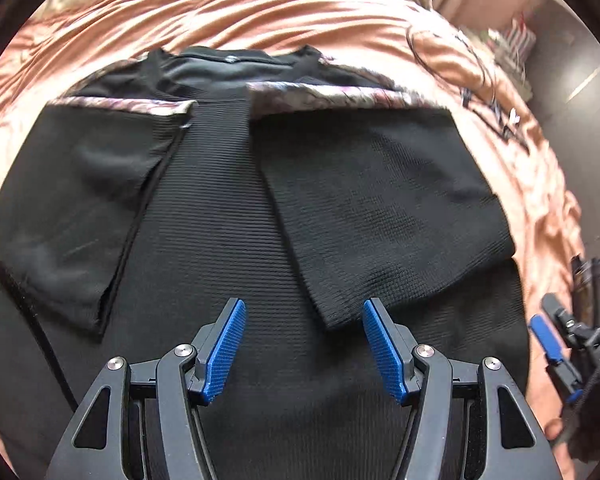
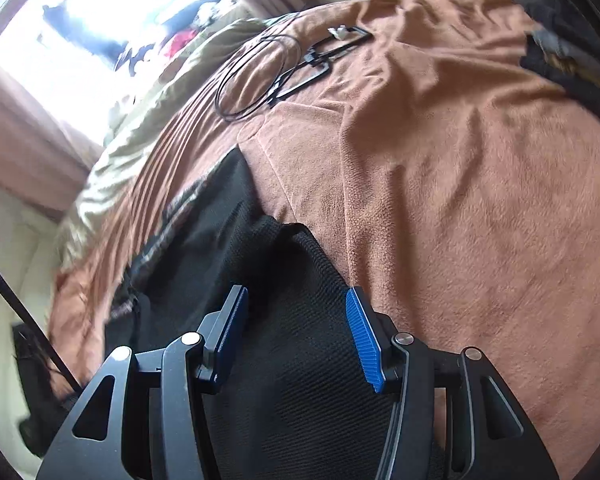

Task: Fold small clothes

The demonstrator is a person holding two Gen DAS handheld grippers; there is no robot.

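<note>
A black ribbed top (image 1: 228,200) lies flat on a brown blanket (image 1: 260,12), neck at the far side. A floral trim (image 1: 320,98) runs across the shoulders. Both sleeves are folded inward: the left sleeve (image 1: 80,200) and the right sleeve (image 1: 380,208), whose cuff ends just ahead of my left gripper (image 1: 304,304). That gripper hovers open over the top's middle, nothing between its blue pads. My right gripper (image 2: 297,292) stands open over the top's right edge (image 2: 300,380), cloth beneath it and not pinched. It also shows at the right side of the left wrist view, as the right gripper (image 1: 548,340).
A coiled black cable (image 2: 256,76) and a flat black frame-like thing (image 2: 324,56) lie on the blanket (image 2: 460,200) beyond the top. Dark patterned clothes (image 2: 560,52) sit at the far right. A beige duvet (image 2: 148,128) borders the blanket near a bright window.
</note>
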